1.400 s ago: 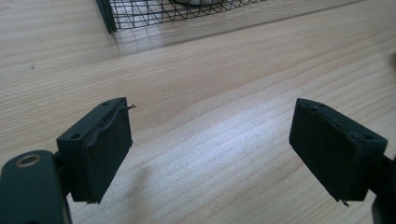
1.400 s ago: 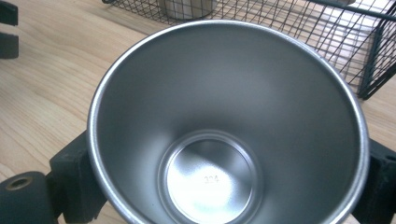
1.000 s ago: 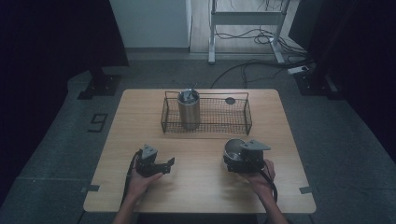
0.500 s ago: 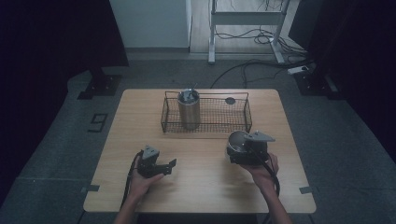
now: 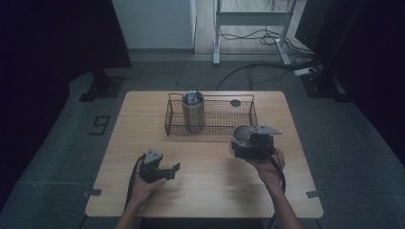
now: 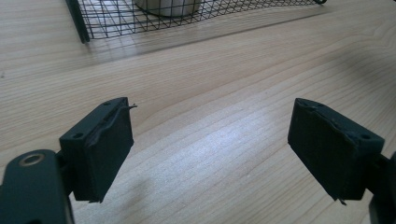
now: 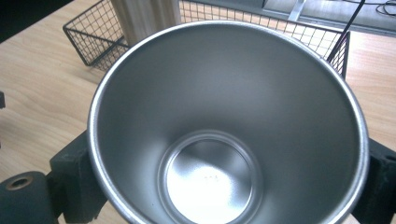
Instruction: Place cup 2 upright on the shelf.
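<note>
Two tools | left tool (image 5: 168,171) apart, bare table (image 5: 210,191) | right tool (image 5: 239,147) clamps steel cup (image 7: 224,130) near basket (image 5: 210,130)

We lose the steel cup's (image 7: 224,126) base to the right gripper view's bottom edge; the small dark disc (image 5: 235,102) stays too small to identify.

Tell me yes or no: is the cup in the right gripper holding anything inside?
No: the right gripper view looks straight into the steel cup, and its shiny bottom and walls are bare.
</note>
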